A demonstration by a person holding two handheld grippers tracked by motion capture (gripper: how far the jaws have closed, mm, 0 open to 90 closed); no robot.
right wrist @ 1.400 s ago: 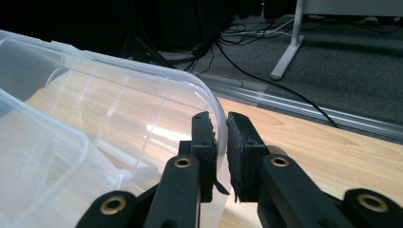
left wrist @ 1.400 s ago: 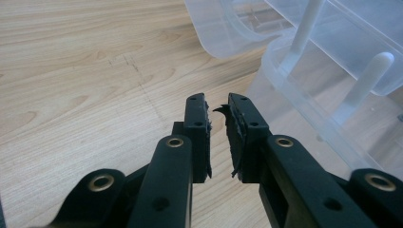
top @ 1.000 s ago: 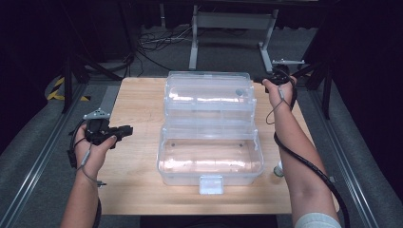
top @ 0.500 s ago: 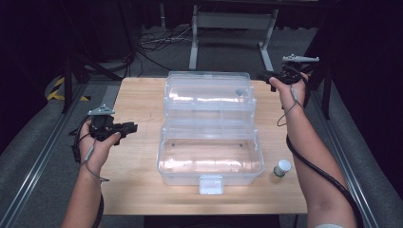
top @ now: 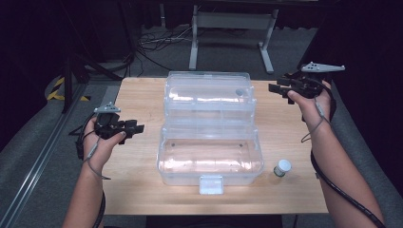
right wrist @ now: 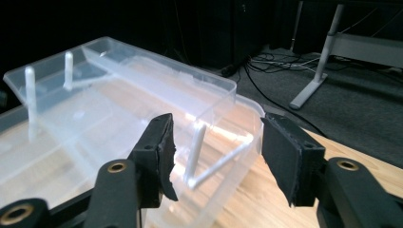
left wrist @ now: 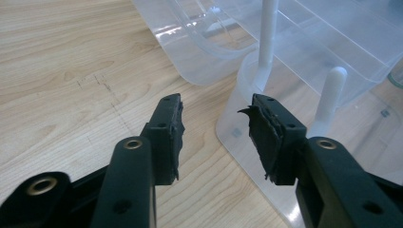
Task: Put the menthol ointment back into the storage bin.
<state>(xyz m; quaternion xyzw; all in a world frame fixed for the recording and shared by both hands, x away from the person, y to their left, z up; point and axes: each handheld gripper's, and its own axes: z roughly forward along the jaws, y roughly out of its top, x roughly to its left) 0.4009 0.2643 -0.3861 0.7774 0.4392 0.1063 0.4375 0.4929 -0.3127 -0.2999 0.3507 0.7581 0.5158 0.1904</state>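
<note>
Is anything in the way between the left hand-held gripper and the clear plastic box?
Nothing visible. The left hand-held gripper stands open beside the clear plastic box, with bare wooden table between them.

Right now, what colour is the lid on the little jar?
White, on the small jar beside the clear plastic box; the high view shows it best.

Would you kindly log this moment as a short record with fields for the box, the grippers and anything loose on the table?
box: clear plastic box, lid swung open and back, tiers spread, mid-table
left gripper: at the box's left side, jaws have just been opening, nothing between them
right gripper: raised by the box's far right corner, jaws have just been opening, nothing between them
loose item: small white-capped jar upright, right of the box, apart from it
table: light wood
</note>
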